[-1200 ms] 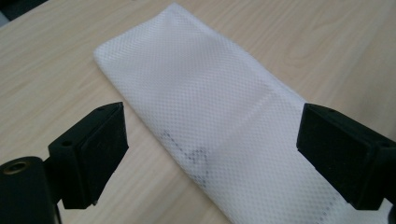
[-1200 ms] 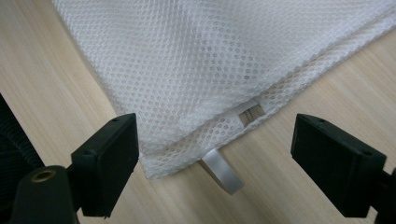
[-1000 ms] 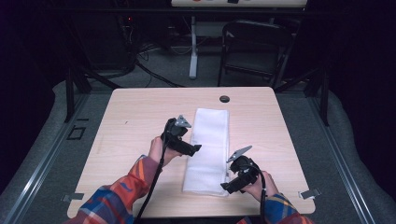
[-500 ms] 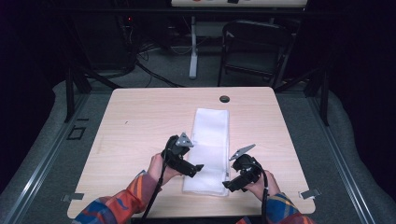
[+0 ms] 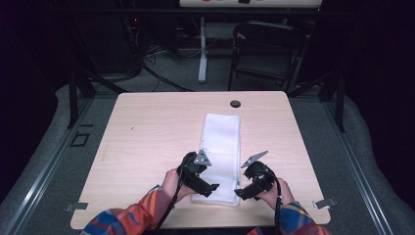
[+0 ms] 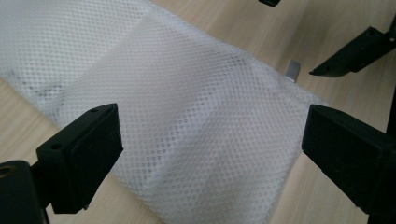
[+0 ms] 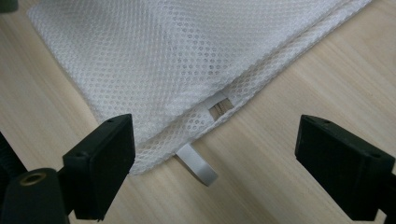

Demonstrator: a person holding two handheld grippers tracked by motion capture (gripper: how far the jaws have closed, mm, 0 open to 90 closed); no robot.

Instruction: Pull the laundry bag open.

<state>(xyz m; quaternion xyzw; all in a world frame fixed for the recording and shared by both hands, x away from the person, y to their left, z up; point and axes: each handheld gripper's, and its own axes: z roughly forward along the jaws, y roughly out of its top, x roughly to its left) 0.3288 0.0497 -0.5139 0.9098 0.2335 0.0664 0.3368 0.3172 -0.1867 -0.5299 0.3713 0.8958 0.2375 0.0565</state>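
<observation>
A white mesh bag [image 5: 221, 147] lies folded into a long strip down the middle of the table [image 5: 147, 137]. My left gripper [image 5: 209, 188] hovers over the strip's near left part, open, with mesh [image 6: 187, 107] spread under the gap between its jaws [image 6: 210, 144]. My right gripper [image 5: 243, 192] is at the near right corner, open; its jaws [image 7: 215, 154] have just been closing a little and straddle the corner of the mesh [image 7: 187, 60] without pressing it. A white tab [image 7: 198, 165] sticks out from that corner.
A round cable hole [image 5: 235, 104] sits near the table's far edge. A dark folding chair [image 5: 266, 49] and cables are on the floor beyond it. Metal clips [image 5: 325, 202] mark the front corners. Bare wood lies left and right of the strip.
My left gripper has come back toward the near edge and lower, from the strip's middle to its near end. The right gripper has stayed where it was.
</observation>
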